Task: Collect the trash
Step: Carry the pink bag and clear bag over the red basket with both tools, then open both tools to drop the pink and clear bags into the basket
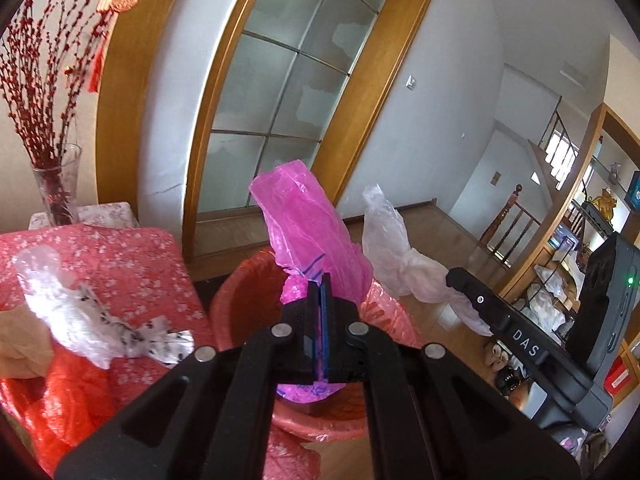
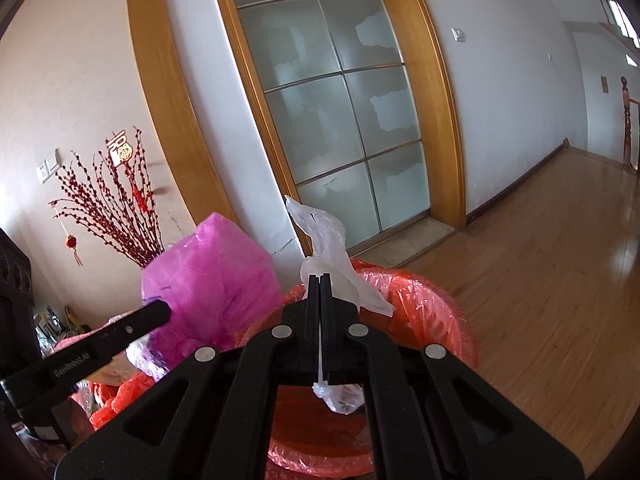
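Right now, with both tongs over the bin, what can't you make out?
- Red-lined bin: its inside, left wrist view, hidden by the left tongs and the pink bag.
- Bin floor, right wrist view: blocked by the right tongs and the clear bag.
- Clear wrapper on the table: print blurred.

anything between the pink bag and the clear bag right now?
Nothing solid. In the left wrist view, only open air over the red-lined bin separates the pink bag from the clear bag.
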A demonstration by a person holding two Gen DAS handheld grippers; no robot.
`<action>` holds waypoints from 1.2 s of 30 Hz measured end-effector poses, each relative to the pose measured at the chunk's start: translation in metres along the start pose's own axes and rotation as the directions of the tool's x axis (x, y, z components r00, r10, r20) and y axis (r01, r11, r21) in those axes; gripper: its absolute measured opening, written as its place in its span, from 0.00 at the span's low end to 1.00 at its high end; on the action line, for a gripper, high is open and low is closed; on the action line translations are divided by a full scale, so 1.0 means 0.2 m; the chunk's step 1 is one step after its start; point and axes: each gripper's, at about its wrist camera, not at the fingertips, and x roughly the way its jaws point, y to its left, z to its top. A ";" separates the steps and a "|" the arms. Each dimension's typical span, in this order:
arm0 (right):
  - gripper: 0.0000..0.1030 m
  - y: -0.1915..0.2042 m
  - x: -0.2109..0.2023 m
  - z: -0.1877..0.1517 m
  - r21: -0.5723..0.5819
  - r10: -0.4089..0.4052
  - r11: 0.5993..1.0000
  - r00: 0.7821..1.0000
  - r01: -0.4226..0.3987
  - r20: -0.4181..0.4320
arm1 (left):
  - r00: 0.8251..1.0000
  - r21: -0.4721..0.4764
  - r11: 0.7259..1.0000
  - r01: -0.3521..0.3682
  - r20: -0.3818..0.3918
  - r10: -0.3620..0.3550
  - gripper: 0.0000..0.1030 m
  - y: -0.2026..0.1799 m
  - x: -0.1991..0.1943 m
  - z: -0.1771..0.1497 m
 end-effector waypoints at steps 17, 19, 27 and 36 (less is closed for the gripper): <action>0.43 -0.07 0.03 -0.05 0.020 -0.062 0.998 0.998 0.062 -0.020 | 0.996 -0.069 0.995 -0.071 -0.049 0.068 0.27 0.14 0.11 -0.08; 0.50 -0.06 0.01 -0.05 0.008 -0.073 0.997 0.997 0.073 -0.014 | 0.994 -0.055 0.993 -0.109 -0.036 0.107 0.34 0.17 0.07 -0.10; 0.57 0.04 -0.05 -0.05 -0.055 -0.081 0.995 0.997 0.081 -0.004 | 0.966 -0.033 0.966 -0.258 0.003 0.258 0.43 0.31 -0.18 -0.18; 0.59 0.30 -0.06 -0.14 -0.152 -0.027 0.988 0.999 0.022 -0.033 | 0.906 -0.043 0.909 -0.415 0.072 0.418 0.53 0.51 -0.56 -0.28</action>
